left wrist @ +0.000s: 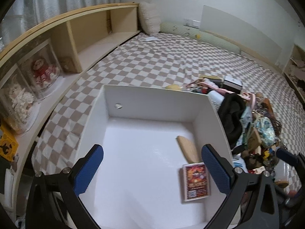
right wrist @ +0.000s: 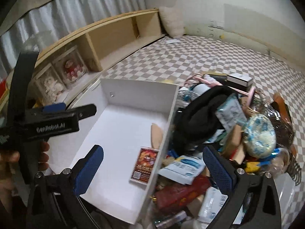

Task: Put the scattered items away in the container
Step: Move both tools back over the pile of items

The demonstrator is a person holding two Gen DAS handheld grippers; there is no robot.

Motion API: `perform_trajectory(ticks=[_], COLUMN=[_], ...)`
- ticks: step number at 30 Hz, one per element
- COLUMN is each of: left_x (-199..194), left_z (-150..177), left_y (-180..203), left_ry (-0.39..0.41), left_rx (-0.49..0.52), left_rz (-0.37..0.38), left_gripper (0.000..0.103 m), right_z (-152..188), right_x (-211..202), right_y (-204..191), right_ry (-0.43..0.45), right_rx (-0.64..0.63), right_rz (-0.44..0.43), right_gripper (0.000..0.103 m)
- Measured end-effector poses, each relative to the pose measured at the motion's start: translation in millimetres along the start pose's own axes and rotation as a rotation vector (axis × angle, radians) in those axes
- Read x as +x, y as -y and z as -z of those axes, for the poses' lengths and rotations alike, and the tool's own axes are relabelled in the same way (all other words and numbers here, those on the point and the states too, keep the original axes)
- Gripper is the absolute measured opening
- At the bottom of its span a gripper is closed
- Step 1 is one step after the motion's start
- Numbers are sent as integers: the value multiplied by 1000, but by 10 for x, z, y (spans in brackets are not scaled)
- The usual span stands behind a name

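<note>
An open white box (left wrist: 207, 118) stands on the checkered cover. Inside it lie a red-printed card pack (left wrist: 196, 182) and a tan wooden piece (left wrist: 187, 148). My left gripper (left wrist: 152, 152) hangs open over the box floor, holding nothing. In the right wrist view my right gripper (right wrist: 152, 150) is open and empty, straddling the box's right wall (right wrist: 164, 139), with the card pack (right wrist: 145, 164) below it. To the right is a heap of scattered items: black cloth (right wrist: 198, 120), a blue-white pouch (right wrist: 260, 135), a white-blue packet (right wrist: 183, 167) and a red packet (right wrist: 179, 192).
A wooden shelf (left wrist: 76, 38) with dolls in clear cases (left wrist: 43, 72) runs along the left. The checkered cover (left wrist: 162, 57) stretches back to a pillow (left wrist: 149, 17) and a green bolster (left wrist: 200, 34). A hand (right wrist: 11, 156) holds the left gripper (right wrist: 80, 109) at the box's left.
</note>
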State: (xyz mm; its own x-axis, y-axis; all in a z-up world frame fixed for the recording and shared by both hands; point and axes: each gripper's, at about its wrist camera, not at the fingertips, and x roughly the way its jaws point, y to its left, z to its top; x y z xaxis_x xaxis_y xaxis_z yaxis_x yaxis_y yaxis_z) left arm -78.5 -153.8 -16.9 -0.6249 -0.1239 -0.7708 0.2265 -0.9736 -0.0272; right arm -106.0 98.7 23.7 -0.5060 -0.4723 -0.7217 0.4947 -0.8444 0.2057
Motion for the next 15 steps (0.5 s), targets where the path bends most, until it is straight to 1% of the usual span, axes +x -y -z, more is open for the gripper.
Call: perform_trajectory(ticks=[2, 4, 6, 8, 11, 15], left_x=[-7, -3, -4, -15, -39, -39], left_z=[-5, -14, -29, -49, -64, -45], left_y=[81, 146, 200, 266, 413, 601], left_ry=[5, 4, 6, 16, 43, 59], left_rx=[18, 31, 33, 44, 87, 145], left_rz=[5, 11, 16, 5, -17, -9], left_gripper=[103, 103, 103, 103, 103, 103], right_z=[-26, -44, -55, -40, -8, 9], right_x=[-81, -154, -198, -269, -389, -578], right_y=[96, 206, 326, 469, 676, 992], right_ry=[12, 23, 9, 14, 31, 55], right_rx=[8, 25, 54, 92, 146, 256], right_rz=[17, 53, 94, 121, 143, 181], right_gripper=[103, 103, 103, 103, 103, 103])
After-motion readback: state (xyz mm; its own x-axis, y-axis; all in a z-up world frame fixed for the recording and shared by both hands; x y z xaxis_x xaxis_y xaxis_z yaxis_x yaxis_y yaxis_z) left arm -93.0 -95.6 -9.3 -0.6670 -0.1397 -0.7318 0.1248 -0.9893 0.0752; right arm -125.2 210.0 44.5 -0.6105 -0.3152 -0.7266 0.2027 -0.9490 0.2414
